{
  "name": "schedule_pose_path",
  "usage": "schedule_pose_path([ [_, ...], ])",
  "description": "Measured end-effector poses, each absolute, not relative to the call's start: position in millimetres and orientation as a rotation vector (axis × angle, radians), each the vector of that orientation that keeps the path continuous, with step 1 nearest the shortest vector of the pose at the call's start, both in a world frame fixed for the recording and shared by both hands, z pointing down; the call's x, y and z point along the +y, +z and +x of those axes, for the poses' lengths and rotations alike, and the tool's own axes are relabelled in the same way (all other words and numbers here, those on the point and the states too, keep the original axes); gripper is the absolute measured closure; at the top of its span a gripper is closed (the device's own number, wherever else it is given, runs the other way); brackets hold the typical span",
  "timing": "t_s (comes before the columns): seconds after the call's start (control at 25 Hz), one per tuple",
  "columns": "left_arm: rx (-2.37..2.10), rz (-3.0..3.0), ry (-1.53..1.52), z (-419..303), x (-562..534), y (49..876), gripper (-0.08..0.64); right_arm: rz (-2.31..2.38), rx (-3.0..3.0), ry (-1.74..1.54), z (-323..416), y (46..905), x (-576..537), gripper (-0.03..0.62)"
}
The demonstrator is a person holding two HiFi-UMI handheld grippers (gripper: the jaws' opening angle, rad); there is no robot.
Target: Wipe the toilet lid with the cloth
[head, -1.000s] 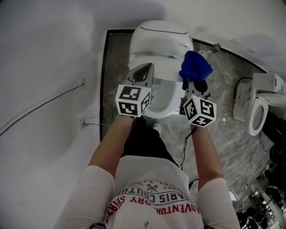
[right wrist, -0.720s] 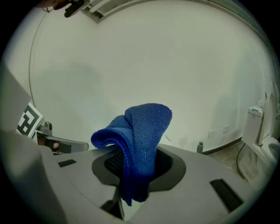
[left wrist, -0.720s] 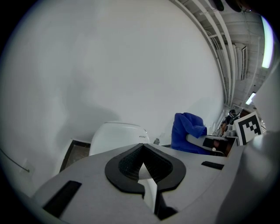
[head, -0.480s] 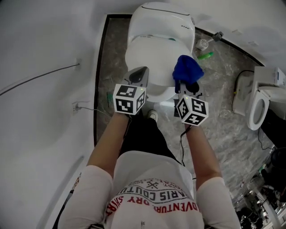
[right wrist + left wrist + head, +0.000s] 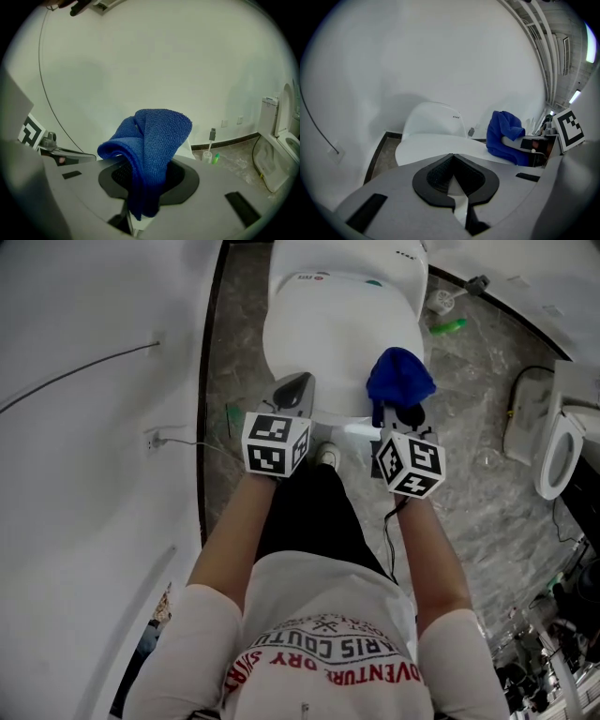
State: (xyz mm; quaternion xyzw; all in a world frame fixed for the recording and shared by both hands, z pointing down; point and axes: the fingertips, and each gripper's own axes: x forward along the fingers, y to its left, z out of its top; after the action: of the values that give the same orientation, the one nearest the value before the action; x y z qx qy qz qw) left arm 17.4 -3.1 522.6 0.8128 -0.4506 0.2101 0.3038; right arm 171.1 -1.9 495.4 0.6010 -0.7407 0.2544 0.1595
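We look down on a grey marbled floor [image 5: 469, 456] between white walls. The toilet lid [image 5: 328, 343] lies shut ahead of us, and a second toilet [image 5: 562, 442] stands well apart at the right. Over the lid's front edge we hold the left gripper [image 5: 292, 395], its jaws pressed together on nothing. The right gripper [image 5: 401, 418] clamps the blue cloth [image 5: 398, 379], bunched above its jaws at the lid's right front edge. A green bottle [image 5: 448, 326] lies on the floor beyond.

The head camera looked steeply down on the toilet lid [image 5: 328, 343]. Gripper cameras sat close behind their jaws, facing the wall [image 5: 417, 56]; all views shared the cloth [image 5: 398, 376].
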Motion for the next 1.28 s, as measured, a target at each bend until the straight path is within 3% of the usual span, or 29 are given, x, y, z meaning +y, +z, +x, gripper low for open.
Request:
schedule_pose_path([
  [1.28,-1.117,1.835,0.669,2,57,742,0.554,1.5,-1.951,0.96,150,708,48,0.494],
])
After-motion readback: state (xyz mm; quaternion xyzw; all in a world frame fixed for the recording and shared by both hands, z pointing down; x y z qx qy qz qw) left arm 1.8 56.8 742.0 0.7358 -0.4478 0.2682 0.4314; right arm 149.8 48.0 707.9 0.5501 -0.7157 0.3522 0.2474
